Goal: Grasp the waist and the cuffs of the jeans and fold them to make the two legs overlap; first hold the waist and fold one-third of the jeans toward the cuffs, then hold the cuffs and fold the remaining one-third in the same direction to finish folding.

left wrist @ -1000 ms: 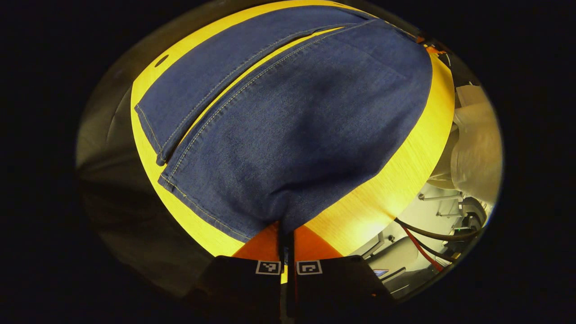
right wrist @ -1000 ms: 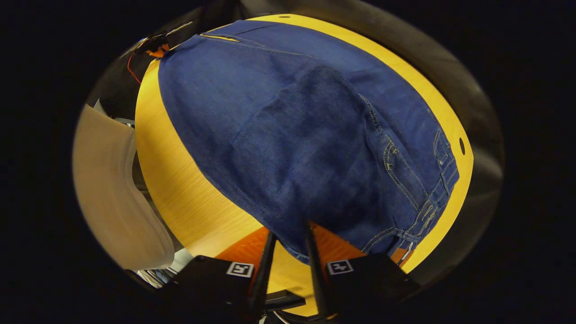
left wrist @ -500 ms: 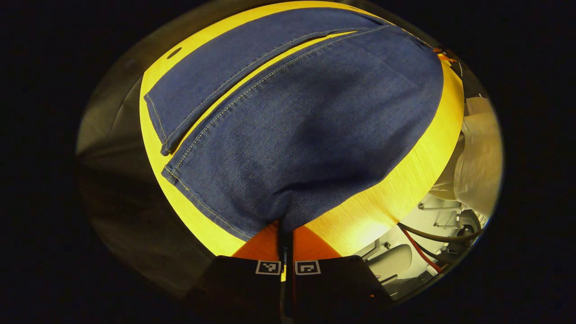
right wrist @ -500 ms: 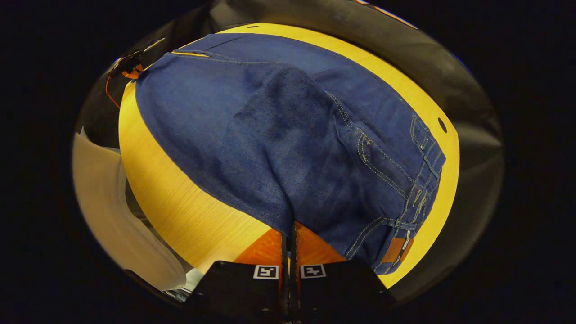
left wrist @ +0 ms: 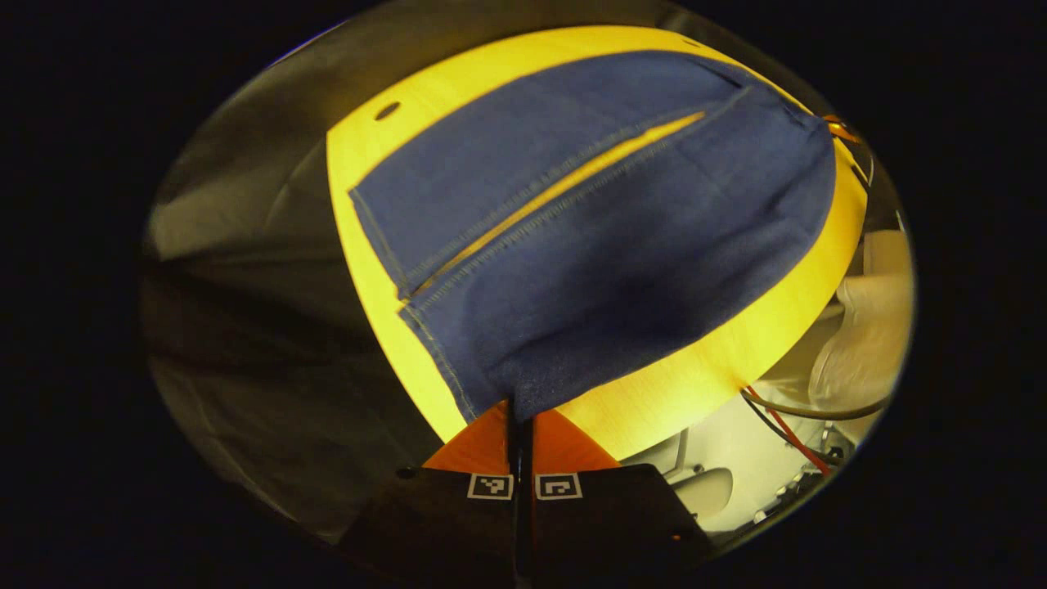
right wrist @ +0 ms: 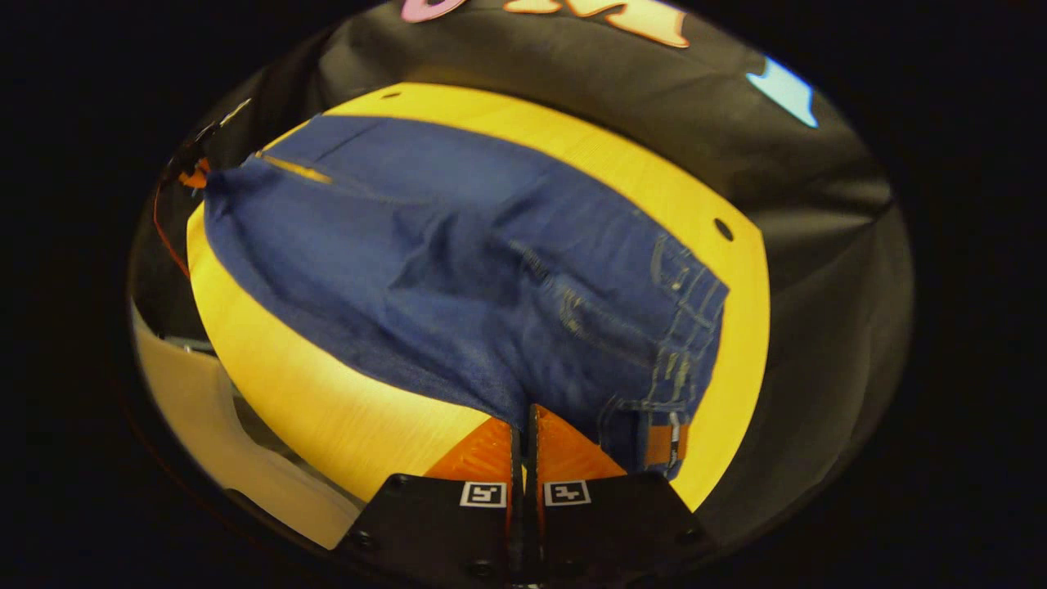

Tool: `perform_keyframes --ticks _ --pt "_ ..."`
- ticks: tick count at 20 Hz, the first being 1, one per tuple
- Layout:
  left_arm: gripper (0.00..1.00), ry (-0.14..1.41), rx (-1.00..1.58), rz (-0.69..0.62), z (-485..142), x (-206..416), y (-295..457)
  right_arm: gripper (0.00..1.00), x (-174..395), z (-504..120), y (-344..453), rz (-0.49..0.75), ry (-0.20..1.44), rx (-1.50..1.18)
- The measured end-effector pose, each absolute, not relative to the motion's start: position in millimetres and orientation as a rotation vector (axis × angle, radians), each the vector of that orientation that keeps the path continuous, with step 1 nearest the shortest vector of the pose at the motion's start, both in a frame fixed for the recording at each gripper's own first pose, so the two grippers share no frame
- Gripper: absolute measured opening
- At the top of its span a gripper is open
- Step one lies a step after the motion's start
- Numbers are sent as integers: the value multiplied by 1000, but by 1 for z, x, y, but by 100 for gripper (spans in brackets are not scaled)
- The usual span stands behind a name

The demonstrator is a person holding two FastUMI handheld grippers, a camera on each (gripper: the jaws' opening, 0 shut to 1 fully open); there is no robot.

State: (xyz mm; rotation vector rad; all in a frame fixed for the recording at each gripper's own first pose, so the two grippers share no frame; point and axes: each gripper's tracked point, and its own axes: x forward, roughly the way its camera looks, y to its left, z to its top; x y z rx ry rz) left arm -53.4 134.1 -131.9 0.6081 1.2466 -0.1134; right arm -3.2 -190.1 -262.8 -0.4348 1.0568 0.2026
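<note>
Left gripper (left wrist: 519,409) pinched tight on the near edge of the jeans (left wrist: 605,237), close to the cuff (left wrist: 433,343) of the nearer leg, both fingers pressed together on the denim with the cloth bunched to a point between them

Right gripper (right wrist: 523,417) likewise clamped on the near edge of the jeans (right wrist: 458,270), just beside the waist (right wrist: 687,327), fingers closed flat on the fabric with no gap showing

Jeans spread lengthwise over the yellow worktop (left wrist: 695,384), near edge lifted off the surface at both grips and draped down from them, far side lying flat. In the left gripper view, two legs side by side with a thin strip of worktop showing between them, cuffs toward the left, cloth running off to the far right. In the right gripper view, waist at the right with belt loops and a brown patch (right wrist: 658,442) at the near corner, legs stretching away to the far left; the other gripper (right wrist: 192,164) seen small at that far left end, touching the cloth

Worktop (right wrist: 343,409) bare along its near edge in front of the denim, small dark hole (right wrist: 722,228) near its far right rim. Person's pale sleeve (left wrist: 867,343) at the right of the left gripper view, beyond the worktop edge, with cables (left wrist: 785,409) below it
</note>
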Motion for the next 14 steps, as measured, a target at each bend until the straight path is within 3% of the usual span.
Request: perform_keyframes --ticks 5,10,14 --pt "0 1061 481 51 -69 23 136 3 86 -211 -188 96 912 -292" --pt "0 895 430 208 -48 93 147 2 173 -217 -184 39 793 -248" --pt "0 806 276 279 -52 142 159 0 231 -252 -185 -12 782 -56"
